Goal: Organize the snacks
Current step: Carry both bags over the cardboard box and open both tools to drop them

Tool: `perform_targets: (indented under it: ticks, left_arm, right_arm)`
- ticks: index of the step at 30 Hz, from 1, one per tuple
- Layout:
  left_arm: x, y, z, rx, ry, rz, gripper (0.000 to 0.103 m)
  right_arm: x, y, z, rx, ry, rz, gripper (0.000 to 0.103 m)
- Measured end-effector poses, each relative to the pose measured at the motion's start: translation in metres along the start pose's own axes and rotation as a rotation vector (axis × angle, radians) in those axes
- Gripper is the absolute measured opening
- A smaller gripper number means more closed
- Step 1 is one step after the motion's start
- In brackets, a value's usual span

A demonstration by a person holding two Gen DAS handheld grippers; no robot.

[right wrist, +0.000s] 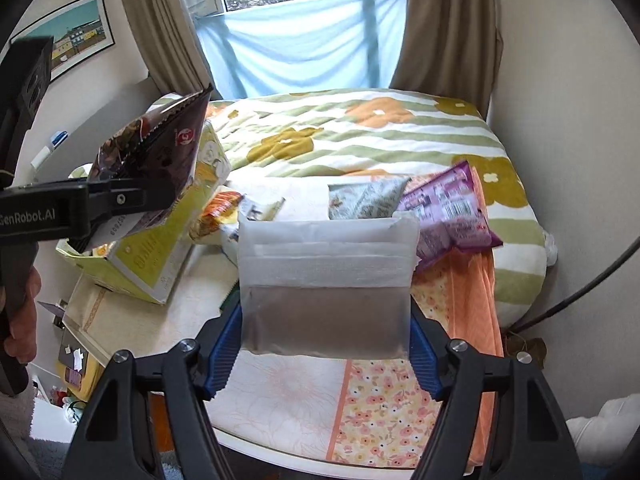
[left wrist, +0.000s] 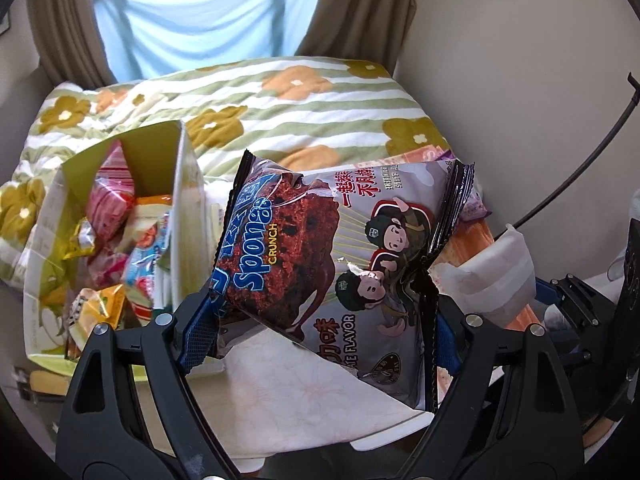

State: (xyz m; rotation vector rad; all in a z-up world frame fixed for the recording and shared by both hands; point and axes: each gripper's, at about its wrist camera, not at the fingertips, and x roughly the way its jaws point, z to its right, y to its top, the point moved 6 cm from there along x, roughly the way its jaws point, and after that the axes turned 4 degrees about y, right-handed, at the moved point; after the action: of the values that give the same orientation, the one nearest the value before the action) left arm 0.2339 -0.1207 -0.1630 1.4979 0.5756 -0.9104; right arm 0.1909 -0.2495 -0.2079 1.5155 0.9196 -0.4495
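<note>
2 tools loaded: left tool (left wrist: 320,320) grips Sponge Crunch bag (left wrist: 340,256); right tool (right wrist: 326,354) grips white packet (right wrist: 326,276).

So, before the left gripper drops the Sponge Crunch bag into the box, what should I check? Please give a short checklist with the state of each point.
1. Left gripper holds the Sponge Crunch bag: ok, the fingers pinch both sides.
2. Box is open: ok.
3. Room in the box: cannot tell, snacks already fill much of it.
4. Bag is above the opening: not ok, it is to the right of the box in the left wrist view.
5. Right gripper is apart from the box: ok, it holds a white pouch over the table.
</note>
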Motion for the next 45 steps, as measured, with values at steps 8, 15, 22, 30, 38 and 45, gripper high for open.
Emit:
perform_targets:
  ticks: [8,15,22,30,38,45]
  left_arm:
    - [-0.030,0.007,-0.078,-0.088,0.082,0.045,0.084]
    - [-0.040,-0.001,-0.170,-0.147,0.158,0.033,0.084]
    - [-0.014,-0.009,-0.247,-0.134,0.191,-0.048,0.085]
    - [0.030,-0.016,-0.283,-0.042,0.134,-0.124,0.089]
    - [0.033,-0.017,-0.282,0.053,0.095,-0.118,0.102]
    - [0.006,-0.025,-0.306,-0.045,0.094,-0.098,0.102]
  right_arm:
    - [-0.002,0.048,-0.055,-0.068,0.078,0.020,0.069]
    - [0.018,0.082,-0.131,-0.124,0.135,0.029,0.069]
    - [0.058,0.096,-0.200,-0.120,0.171,-0.007,0.069]
    - [0.105,0.098,-0.239,-0.066,0.129,-0.063,0.069]
    - [0.123,0.096,-0.244,-0.032,0.083,-0.110,0.069]
    - [0.132,0.091,-0.261,-0.098,0.088,-0.128,0.069]
